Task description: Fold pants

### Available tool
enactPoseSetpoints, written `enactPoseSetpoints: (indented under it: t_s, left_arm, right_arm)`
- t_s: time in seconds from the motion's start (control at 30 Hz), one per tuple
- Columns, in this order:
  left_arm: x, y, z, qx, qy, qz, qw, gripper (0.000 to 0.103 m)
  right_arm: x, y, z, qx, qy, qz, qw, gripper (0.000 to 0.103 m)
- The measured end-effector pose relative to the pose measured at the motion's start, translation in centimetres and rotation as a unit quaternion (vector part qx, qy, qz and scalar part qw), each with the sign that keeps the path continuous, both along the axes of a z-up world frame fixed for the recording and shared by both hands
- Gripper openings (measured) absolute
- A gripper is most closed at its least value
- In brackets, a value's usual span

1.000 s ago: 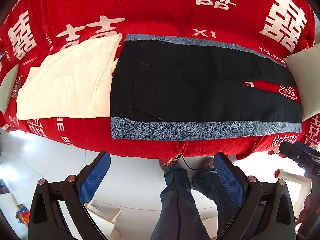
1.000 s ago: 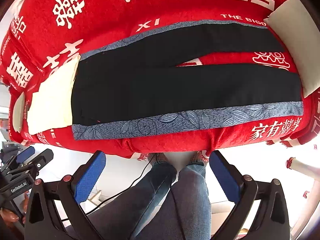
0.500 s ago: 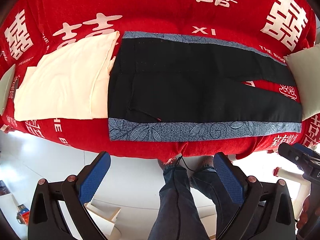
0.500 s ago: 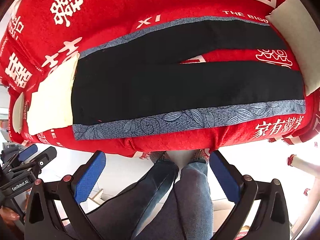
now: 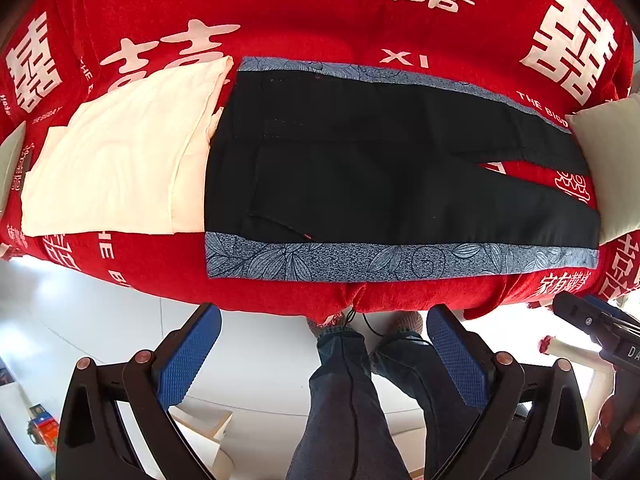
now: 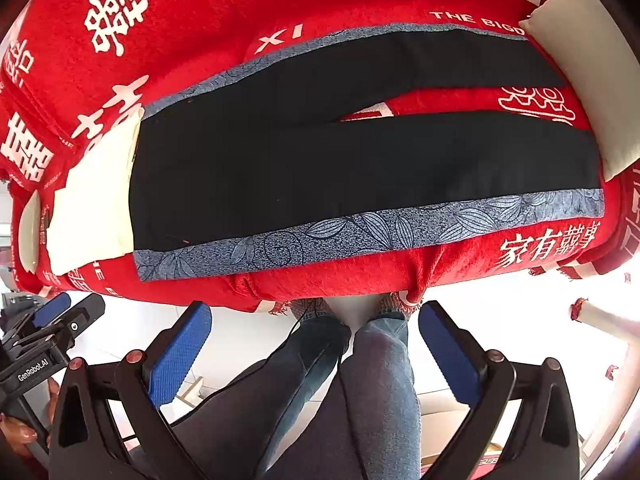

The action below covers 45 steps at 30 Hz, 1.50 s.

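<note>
Black pants [image 5: 380,168] lie flat and unfolded on a red cloth [image 5: 320,20], waistband toward 9 o'clock, legs parted toward 3 o'clock, with a blue patterned stripe [image 5: 400,258] along each outer seam. A cream garment [image 5: 116,164] adjoins the waistband; a pale cushion [image 5: 608,160] lies at the cuffs. The left gripper [image 5: 324,344] and right gripper [image 6: 316,340] hover short of the 6 o'clock edge, fingers spread wide, holding nothing. The fabric looks soft, light and limp; it would likely sag if lifted. Suggested holds: near stripe at waistband corner and cuff.
</note>
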<state>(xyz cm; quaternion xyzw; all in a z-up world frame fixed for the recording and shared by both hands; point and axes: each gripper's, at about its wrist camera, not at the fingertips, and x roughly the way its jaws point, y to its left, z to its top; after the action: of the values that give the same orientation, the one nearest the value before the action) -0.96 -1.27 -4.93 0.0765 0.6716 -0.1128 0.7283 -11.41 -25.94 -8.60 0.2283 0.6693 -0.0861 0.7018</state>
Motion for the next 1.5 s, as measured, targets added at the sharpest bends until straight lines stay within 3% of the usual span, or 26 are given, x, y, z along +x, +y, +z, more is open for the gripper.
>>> enactPoseSetpoints:
  t_s: [0.37,0.57,0.67,0.7,0.73,0.8,0.83,0.87,1.03,1.2,1.3,1.37,1.5]
  left_arm:
    - [-0.1,1.2,-2.3,-0.028,0.013,0.039,0.9988,0.103]
    - [0.5,3.0,-6.5,-0.067,0.03,0.086,0.9936,0.103]
    - [0.9,4.2,-9.7,-0.104,0.038,0.122,0.9863,0.103]
    - [0.9,4.4,-10.4,-0.111,0.039,0.129,0.9846,0.099]
    - [1.0,4.8,-11.7,-0.123,0.042,0.141,0.9815,0.088]
    - [1.0,5.2,-13.9,-0.14,0.062,0.152,0.9764,0.076]
    - [0.9,5.4,-14.8,-0.146,0.07,0.159,0.974,0.076]
    - [0.8,5.6,-15.7,-0.151,0.074,0.165,0.9719,0.076]
    - [0.1,6.8,-18.9,-0.177,0.084,0.194,0.9613,0.077]
    - [-0.6,7.5,-20.4,-0.194,0.095,0.203,0.9551,0.077]
    - [-0.6,7.5,-20.4,-0.199,0.093,0.199,0.9549,0.077]
    - [-0.4,7.5,-20.5,-0.204,0.095,0.202,0.9533,0.077]
    - [0.9,7.8,-20.2,-0.243,0.101,0.22,0.9394,0.077]
  right_arm:
    - [-0.6,-0.5,-1.4,0.033,-0.002,-0.019,0.999,0.103]
    - [-0.5,-0.1,-4.6,0.095,-0.016,-0.038,0.995,0.103]
    - [-0.2,0.3,-8.2,0.146,-0.017,-0.059,0.987,0.103]
    - [-0.2,0.4,-9.1,0.158,-0.017,-0.064,0.985,0.103]
    - [-0.2,0.7,-10.2,0.173,-0.02,-0.07,0.982,0.102]
    - [-0.4,1.1,-12.9,0.209,-0.025,-0.085,0.974,0.095]
    - [-0.4,1.4,-14.1,0.224,-0.023,-0.091,0.97,0.084]
    - [-0.4,1.8,-15.8,0.244,-0.021,-0.096,0.965,0.079]
    - [0.0,3.7,-20.8,0.296,-0.035,-0.1,0.949,0.079]
    - [0.9,4.5,-22.7,0.332,-0.074,-0.112,0.934,0.075]
    - [1.5,4.4,-22.8,0.352,-0.089,-0.131,0.922,0.056]
    - [2.0,3.9,-22.5,0.367,-0.091,-0.152,0.913,0.014]
    - [3.3,3.0,-19.7,0.38,-0.12,-0.14,0.907,0.012]
